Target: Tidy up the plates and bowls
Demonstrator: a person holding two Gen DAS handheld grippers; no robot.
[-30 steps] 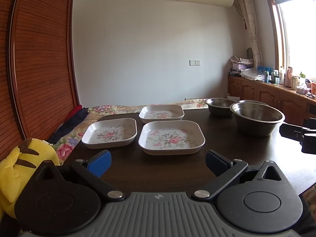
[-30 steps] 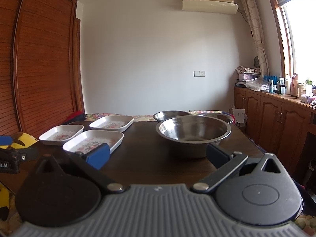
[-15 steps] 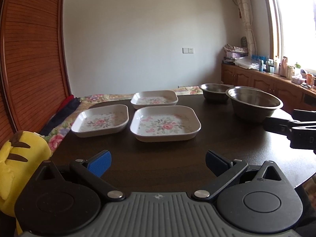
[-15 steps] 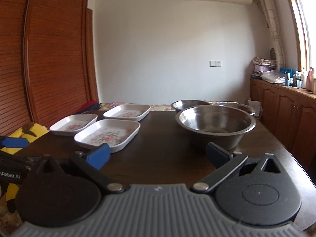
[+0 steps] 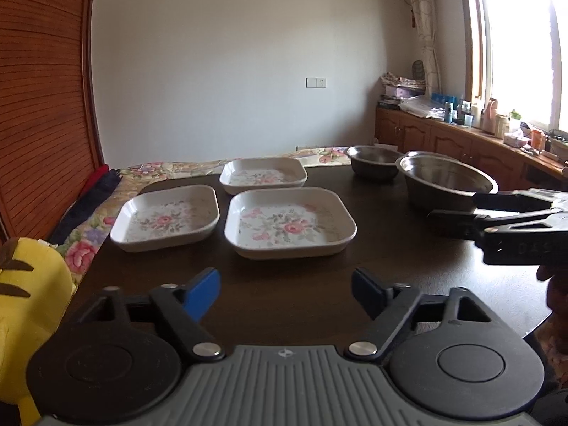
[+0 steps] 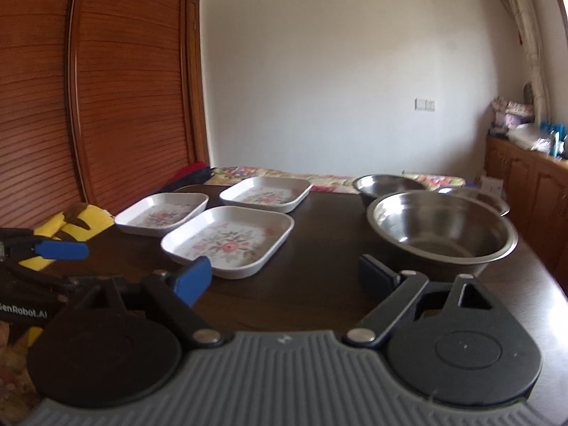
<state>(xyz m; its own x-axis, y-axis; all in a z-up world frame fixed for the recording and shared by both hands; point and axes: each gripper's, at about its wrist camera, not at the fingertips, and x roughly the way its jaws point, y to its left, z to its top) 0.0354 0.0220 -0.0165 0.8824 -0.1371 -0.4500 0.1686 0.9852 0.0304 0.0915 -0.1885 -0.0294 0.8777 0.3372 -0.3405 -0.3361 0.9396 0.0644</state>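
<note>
Three white square plates with flower prints lie on the dark table [image 5: 284, 291]: a near one [image 5: 289, 225], a left one [image 5: 165, 216] and a far one [image 5: 263, 175]. To their right stand a large steel bowl [image 5: 445, 181] and a small steel bowl [image 5: 372, 160], with a third bowl's rim behind. My left gripper [image 5: 285, 293] is open and empty, short of the near plate. My right gripper [image 6: 284, 277] is open and empty, between the near plate [image 6: 229, 239] and the large steel bowl [image 6: 442, 234]. It also shows at the right of the left wrist view.
A yellow plush toy [image 5: 25, 301] and a flowered cloth [image 5: 88, 245] lie off the table's left edge. A wooden slatted door [image 6: 88, 88] fills the left side. A cluttered cabinet counter [image 5: 479, 135] runs under the window on the right.
Both grippers have moved forward and dipped toward the table. The right one has swung left, so the plates sit more central in its view. Nothing was grasped.
</note>
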